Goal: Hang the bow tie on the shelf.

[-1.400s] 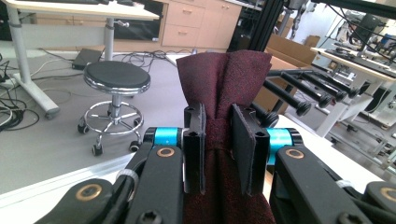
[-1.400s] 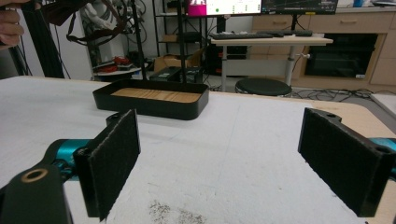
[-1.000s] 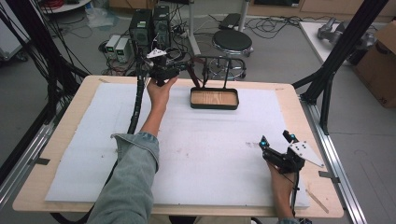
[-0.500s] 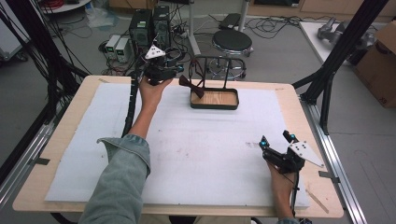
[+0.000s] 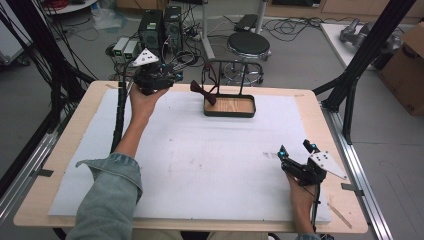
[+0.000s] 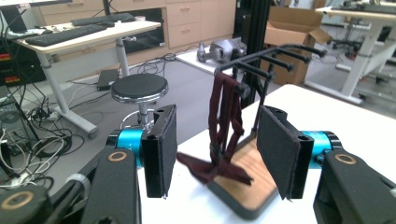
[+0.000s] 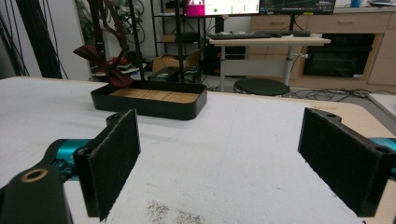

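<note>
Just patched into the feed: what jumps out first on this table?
A dark red bow tie hangs from a black rack over a wood-floored tray at the table's far edge. The left gripper, jaws open, hovers beside it; the right gripper sits open near the front right.

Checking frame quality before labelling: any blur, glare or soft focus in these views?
High view: even light, slightly soft, no glare. Left gripper view: the bow tie is motion-blurred at its lower end; the stand is sharper. Right gripper view: the near fingers are soft; the stand's tray is crisp; monitors behind are blown out.
</note>
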`<state>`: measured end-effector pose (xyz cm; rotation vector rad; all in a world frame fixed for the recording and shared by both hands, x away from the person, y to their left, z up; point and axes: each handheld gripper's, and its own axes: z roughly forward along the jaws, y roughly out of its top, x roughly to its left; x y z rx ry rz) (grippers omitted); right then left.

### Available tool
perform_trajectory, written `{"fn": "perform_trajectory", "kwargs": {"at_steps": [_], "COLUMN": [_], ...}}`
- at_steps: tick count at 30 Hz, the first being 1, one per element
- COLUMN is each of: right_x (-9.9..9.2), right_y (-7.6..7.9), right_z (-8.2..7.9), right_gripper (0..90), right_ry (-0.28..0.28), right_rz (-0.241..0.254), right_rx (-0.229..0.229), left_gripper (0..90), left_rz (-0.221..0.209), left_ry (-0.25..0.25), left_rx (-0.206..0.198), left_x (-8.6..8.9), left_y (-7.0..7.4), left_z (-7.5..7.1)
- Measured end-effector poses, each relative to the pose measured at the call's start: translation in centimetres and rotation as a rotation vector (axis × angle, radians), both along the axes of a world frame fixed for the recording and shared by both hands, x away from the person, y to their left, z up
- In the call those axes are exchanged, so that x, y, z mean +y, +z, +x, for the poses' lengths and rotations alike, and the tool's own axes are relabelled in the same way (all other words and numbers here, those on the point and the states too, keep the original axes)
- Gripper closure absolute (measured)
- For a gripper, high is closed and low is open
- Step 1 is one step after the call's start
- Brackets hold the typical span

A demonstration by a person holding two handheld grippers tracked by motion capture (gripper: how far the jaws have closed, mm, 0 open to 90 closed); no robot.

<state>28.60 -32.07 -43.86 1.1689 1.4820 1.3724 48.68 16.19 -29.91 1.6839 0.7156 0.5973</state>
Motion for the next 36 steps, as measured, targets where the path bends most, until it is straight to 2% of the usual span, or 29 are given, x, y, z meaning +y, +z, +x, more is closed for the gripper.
{"fn": "perform_trajectory", "kwargs": {"at_steps": [7, 11, 14, 17, 24, 25, 29, 30, 36], "right_x": [0.0, 0.0, 0.0, 0.0, 0.1, 0.1, 0.1, 0.1, 0.1], "right_y": [0.0, 0.0, 0.0, 0.0, 0.0, 0.0, 0.0, 0.0, 0.0], "right_z": [0.0, 0.0, 0.0, 0.0, 0.0, 0.0, 0.0, 0.0, 0.0], "right_gripper": [12.1, 12.1, 12.1, 12.1, 12.1, 12.1, 12.1, 12.0, 12.0], "right_ry": [-0.003, -0.005, -0.005, -0.006, -0.009, -0.009, -0.010, -0.011, -0.015], "right_rz": [0.001, 0.000, 0.000, -0.001, -0.009, -0.009, -0.011, -0.013, -0.012], "right_rx": [0.002, 0.002, 0.001, 0.000, -0.002, -0.002, -0.004, -0.005, -0.006], "left_gripper": [38.0, 33.1, 30.3, 30.0, 18.2, 18.2, 15.9, 15.9, 15.9], "left_rz": [-0.007, -0.044, -0.043, -0.051, -0.043, -0.039, -0.047, -0.041, -0.048], "left_ry": [-0.009, -0.008, 0.002, -0.017, 0.016, 0.037, 0.043, 0.044, 0.054], "left_rx": [-0.012, -0.013, -0.023, -0.014, -0.013, -0.013, -0.016, -0.022, -0.021], "left_x": [2.2, 3.4, 4.1, 4.9, 6.6, 6.9, 8.0, 8.5, 9.4], "left_y": [0.5, 0.6, 0.6, 0.5, 0.0, 0.0, -0.3, -0.5, -1.3], "left_z": [-1.8, -2.8, -3.5, -4.2, -6.0, -6.4, -7.5, -8.1, -9.8]}}
